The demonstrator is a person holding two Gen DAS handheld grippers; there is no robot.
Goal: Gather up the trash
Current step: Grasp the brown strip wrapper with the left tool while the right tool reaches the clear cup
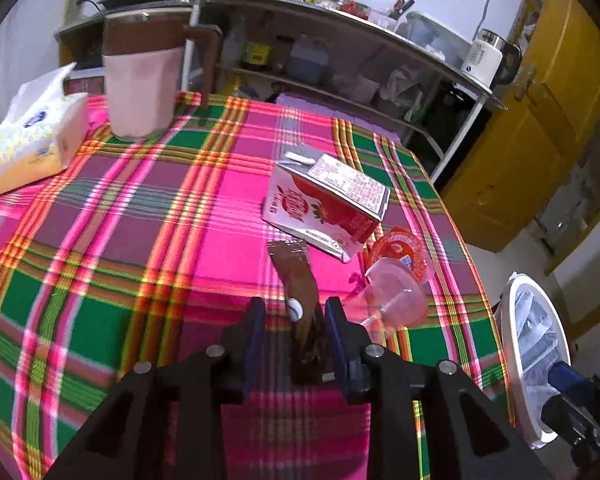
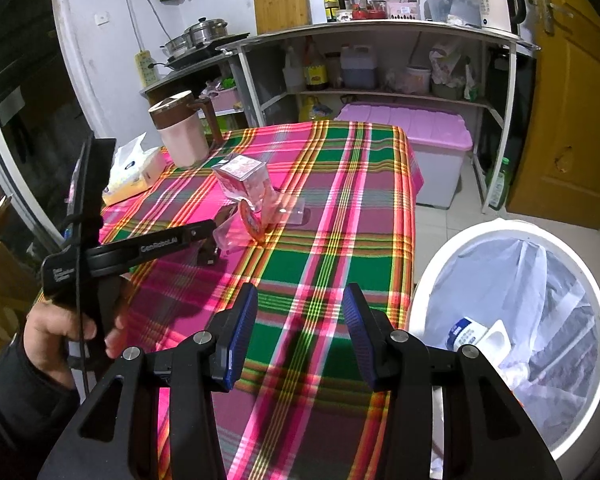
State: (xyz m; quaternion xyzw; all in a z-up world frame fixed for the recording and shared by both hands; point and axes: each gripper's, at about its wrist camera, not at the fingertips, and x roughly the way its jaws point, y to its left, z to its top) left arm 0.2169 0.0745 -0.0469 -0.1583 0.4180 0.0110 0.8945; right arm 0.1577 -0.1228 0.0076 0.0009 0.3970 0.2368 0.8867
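A: Wrapper (image 1: 296,276), brown and shiny, crumpled, sits between the left gripper (image 1: 295,312) pads over the plaid cloth; whether they pinch it, can't tell.

B: Right gripper (image 2: 300,312) hangs wide, nothing in it. Only this view shows the bin's (image 2: 432,276) inside, a white carton (image 2: 478,338) lying there.

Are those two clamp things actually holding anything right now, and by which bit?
The left gripper has a brown wrapper between its fingers at the near end; whether it is clamped cannot be told. The right gripper is open, empty.

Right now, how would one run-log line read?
left tongs: open around brown wrapper | right tongs: open, empty | bin: beside table
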